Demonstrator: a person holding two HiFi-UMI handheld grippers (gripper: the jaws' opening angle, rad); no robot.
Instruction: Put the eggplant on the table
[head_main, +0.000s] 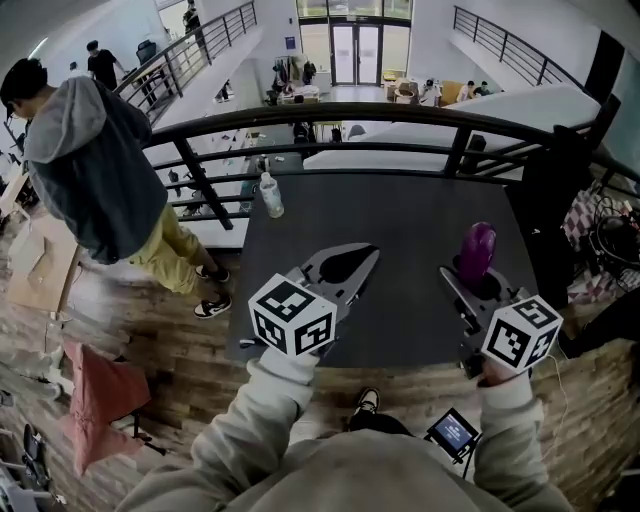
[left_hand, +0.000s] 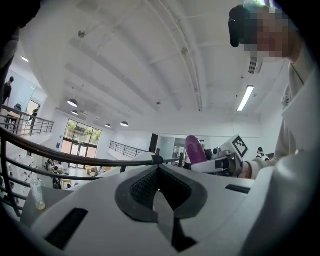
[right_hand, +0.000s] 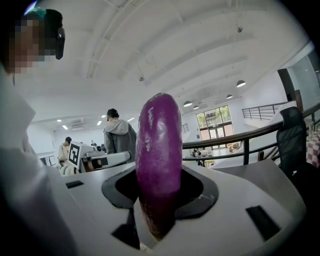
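A purple eggplant (head_main: 477, 252) stands upright between the jaws of my right gripper (head_main: 470, 285), which is shut on its lower part above the right side of the dark table (head_main: 400, 210). In the right gripper view the eggplant (right_hand: 159, 145) fills the middle, with the jaws closed around it. The left gripper (head_main: 370, 252) hovers over the table's near middle, jaws together and nothing in them. From the left gripper view, the eggplant (left_hand: 195, 149) and right gripper (left_hand: 220, 162) show off to the right.
A clear plastic bottle (head_main: 271, 195) stands at the table's far left corner. A black railing (head_main: 330, 112) runs behind the table, over a drop to a lower floor. A person in a grey hoodie (head_main: 90, 165) stands to the left. A black chair (head_main: 555, 190) is right of the table.
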